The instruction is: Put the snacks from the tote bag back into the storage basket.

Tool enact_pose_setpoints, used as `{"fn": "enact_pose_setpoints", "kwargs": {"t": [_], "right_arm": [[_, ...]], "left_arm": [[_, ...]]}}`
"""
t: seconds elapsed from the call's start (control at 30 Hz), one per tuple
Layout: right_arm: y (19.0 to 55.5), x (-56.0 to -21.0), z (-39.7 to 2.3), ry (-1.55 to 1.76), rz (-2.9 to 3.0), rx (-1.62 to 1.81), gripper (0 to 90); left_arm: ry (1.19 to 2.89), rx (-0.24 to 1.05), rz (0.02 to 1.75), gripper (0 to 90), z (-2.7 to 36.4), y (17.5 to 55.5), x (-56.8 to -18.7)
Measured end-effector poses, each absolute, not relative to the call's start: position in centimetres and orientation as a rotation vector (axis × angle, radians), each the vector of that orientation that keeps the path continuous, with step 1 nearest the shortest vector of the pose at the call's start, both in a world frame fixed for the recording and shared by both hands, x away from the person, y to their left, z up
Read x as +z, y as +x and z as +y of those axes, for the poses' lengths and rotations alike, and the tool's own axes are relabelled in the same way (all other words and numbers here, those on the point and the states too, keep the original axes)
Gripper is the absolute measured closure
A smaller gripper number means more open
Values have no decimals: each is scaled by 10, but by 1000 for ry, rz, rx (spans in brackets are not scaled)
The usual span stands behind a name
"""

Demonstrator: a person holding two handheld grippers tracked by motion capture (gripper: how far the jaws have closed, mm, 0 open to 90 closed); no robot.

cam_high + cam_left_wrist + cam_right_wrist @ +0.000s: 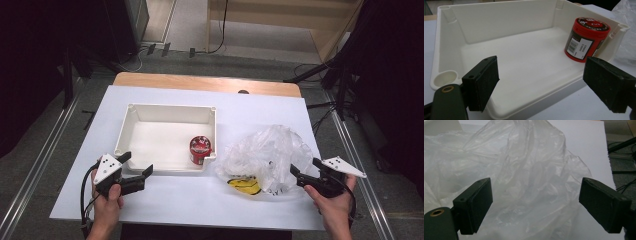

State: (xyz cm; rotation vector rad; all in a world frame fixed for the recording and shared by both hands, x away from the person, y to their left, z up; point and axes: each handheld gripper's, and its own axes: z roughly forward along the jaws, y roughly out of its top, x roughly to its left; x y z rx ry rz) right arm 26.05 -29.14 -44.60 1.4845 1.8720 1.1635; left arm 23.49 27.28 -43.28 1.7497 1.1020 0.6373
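White tray (131, 131) sits mid-table, red tub (200, 150) in its near right corner. Left gripper (135, 168) spread wide at the rim; right gripper (304, 169) spread wide before the crinkly clear bag (270, 150).

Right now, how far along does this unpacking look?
Looks done: one red jar stands in the white bin. In hand: nothing; both the left tool and right tool are open. Likely left: the plastic bag, with something yellow showing at its near edge.
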Motion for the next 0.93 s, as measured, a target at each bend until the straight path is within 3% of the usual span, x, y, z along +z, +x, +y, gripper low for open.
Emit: {"fn": "enact_pose_setpoints", "kwargs": {"t": [0.43,0.93], "right_arm": [[245,-456,-338,1544,1781,1154,137],[246,-464,-345,1570,1727,1183,143]], "left_arm": [[1734,629,1098,137,276,234,-433],[1742,633,1094,137,274,234,-433]]}}
